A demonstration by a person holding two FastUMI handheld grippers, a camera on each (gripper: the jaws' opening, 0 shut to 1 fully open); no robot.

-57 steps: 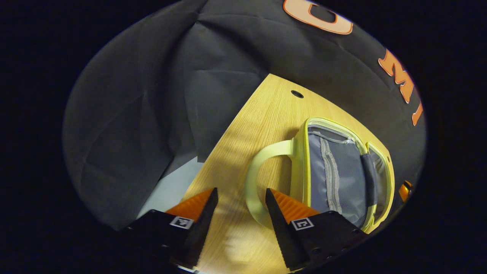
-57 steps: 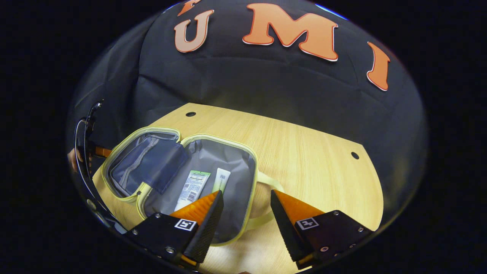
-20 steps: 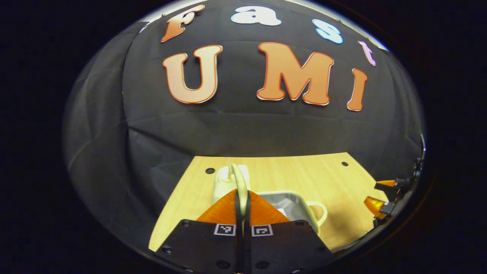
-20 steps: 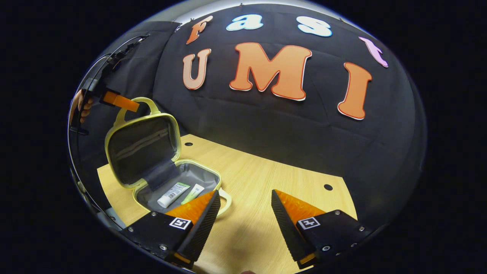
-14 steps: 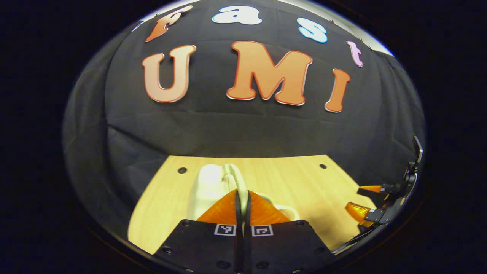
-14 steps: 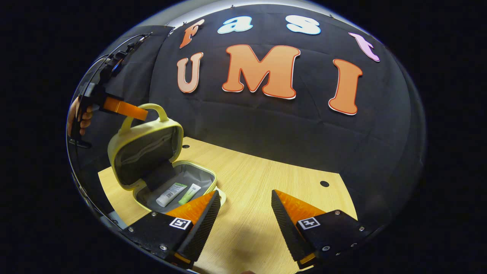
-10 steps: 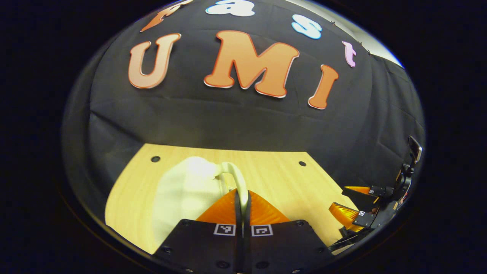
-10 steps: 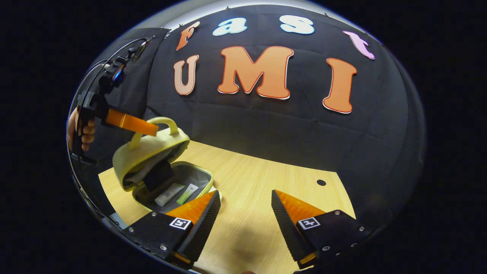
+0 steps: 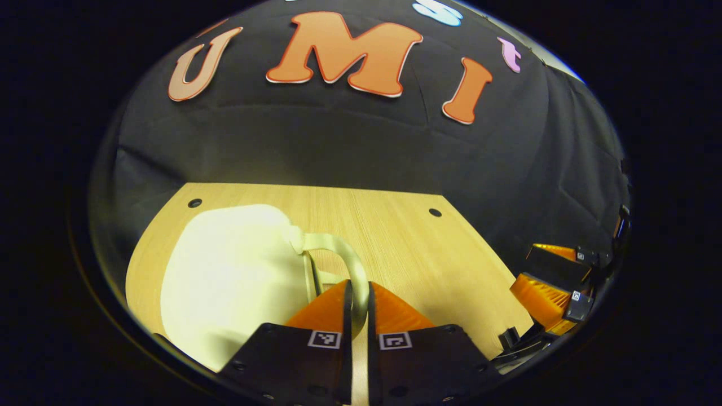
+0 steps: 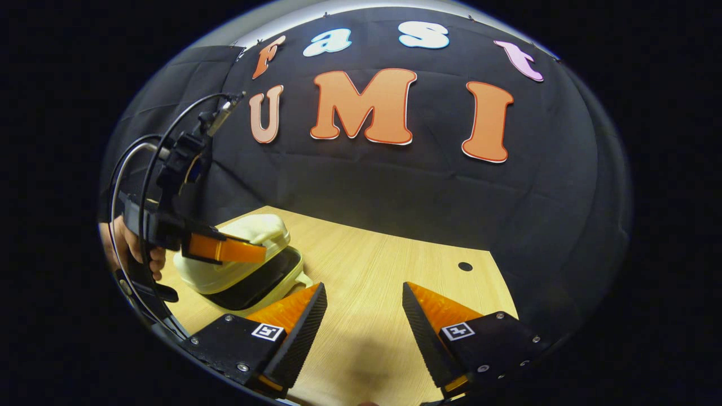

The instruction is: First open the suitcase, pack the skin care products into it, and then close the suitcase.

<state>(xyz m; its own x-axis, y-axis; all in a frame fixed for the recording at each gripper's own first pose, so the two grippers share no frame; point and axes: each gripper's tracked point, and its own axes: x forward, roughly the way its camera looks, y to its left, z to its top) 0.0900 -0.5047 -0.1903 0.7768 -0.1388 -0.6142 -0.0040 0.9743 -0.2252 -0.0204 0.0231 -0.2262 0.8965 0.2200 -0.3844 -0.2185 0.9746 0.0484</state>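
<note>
The pale yellow suitcase (image 9: 225,270) lies on the wooden table (image 9: 395,225) with its lid almost down. In the right gripper view the suitcase (image 10: 237,270) still shows a dark gap along its front rim. My left gripper (image 9: 356,296) is shut on the lid's curved handle (image 9: 338,248). From the right gripper view, the left gripper (image 10: 225,248) lies across the lid, held by a hand (image 10: 135,248). My right gripper (image 10: 361,307) hovers open over bare table to the right of the case, holding nothing. The skin care tubes are hidden under the lid.
The table (image 10: 383,270) has small round holes (image 9: 435,212) (image 10: 465,266) near its far edge. Black cloth walls stand close behind. In the left gripper view the right gripper (image 9: 550,279) sits at the table's right edge.
The left gripper has swung the lid by its handle from upright down over the base, covering the two tubes. The right gripper has stayed open and nearly still.
</note>
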